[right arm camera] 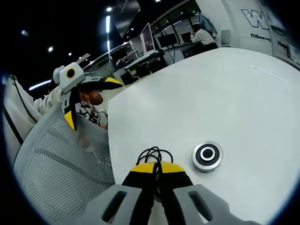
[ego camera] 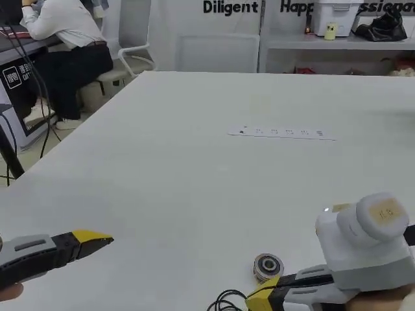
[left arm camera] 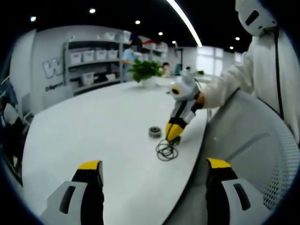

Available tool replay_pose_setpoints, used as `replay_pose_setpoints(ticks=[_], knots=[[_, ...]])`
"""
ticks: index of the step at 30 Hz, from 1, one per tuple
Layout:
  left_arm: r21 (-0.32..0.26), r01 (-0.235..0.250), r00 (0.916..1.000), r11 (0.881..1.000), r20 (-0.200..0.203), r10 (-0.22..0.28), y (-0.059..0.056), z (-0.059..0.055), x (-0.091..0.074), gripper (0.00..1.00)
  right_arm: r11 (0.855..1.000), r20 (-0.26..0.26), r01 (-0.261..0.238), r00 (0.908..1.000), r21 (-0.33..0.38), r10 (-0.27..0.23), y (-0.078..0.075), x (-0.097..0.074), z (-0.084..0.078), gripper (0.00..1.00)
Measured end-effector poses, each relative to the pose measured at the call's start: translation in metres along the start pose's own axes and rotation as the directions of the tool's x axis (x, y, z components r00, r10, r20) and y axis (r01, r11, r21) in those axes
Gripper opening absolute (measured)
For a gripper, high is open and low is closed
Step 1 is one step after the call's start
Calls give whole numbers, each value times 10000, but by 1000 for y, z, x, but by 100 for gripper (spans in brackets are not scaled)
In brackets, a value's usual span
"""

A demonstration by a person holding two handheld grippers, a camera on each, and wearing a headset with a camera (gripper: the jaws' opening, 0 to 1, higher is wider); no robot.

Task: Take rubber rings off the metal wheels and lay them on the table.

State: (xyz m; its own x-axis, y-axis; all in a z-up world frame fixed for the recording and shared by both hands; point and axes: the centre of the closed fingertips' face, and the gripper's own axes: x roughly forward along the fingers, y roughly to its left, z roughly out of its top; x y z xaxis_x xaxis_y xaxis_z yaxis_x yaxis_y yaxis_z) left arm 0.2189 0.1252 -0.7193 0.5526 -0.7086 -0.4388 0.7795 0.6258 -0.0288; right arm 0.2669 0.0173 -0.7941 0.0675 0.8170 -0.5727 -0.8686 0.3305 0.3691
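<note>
Right gripper (right arm camera: 157, 168): jaws closed together, yellow tips meeting, pinched on a small tangle of black rubber rings (right arm camera: 152, 153) whose loops stick out just ahead of the tips and lie on the white table (ego camera: 194, 181). In the left gripper view the same gripper points down at the table near its front edge, tips on the rings. Metal wheel (right arm camera: 207, 156): lies flat on the table just beside the right gripper's tips, on their right in that gripper's own view, apart from the rings; silver rim, dark inner band, pale centre. Whether a ring is on it cannot be told. In the head view the wheel sits near the bottom edge, just above the right gripper's yellow tips, with the rings to their left at the frame's bottom. Left gripper (left arm camera: 153, 168): jaws wide apart, nothing between them, held well apart from the wheel and rings; the right gripper view shows it over the mesh chair (right arm camera: 56, 168) off the table edge. Farther out: a white power strip (ego camera: 282, 133) lies flat mid-table. Beyond the table's far end stands a green plant (left arm camera: 145, 70), and at the far left corner a seated person (ego camera: 71, 45) faces a desk.
</note>
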Motion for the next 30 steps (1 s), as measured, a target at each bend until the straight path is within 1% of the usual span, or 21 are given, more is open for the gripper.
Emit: replay_pose_setpoints(ticks=[3,10,16,21,24,30], knots=[[10,-21,10000,10000,27,21,1,1,0,92,9999,23,143,9999,-82,-142,-3,-2,1,0],[77,64,9999,10000,-88,-63,-2,-2,2,91,9994,193,353,9992,6,-353,-8,-5,4,0],[76,2,10000,10000,-6,-2,0,0,2,91,9990,323,447,9985,20,-447,-11,-8,8,0],[106,1,10000,9999,-9,-1,0,0,2,91,9978,721,663,9952,72,-666,-18,-18,18,0],[110,-38,10000,9999,51,38,1,2,2,91,9966,1076,797,9909,193,-813,-23,-27,26,0],[166,-82,9999,9998,96,80,2,6,2,91,9950,1563,979,9827,193,-997,-29,-42,38,0]])
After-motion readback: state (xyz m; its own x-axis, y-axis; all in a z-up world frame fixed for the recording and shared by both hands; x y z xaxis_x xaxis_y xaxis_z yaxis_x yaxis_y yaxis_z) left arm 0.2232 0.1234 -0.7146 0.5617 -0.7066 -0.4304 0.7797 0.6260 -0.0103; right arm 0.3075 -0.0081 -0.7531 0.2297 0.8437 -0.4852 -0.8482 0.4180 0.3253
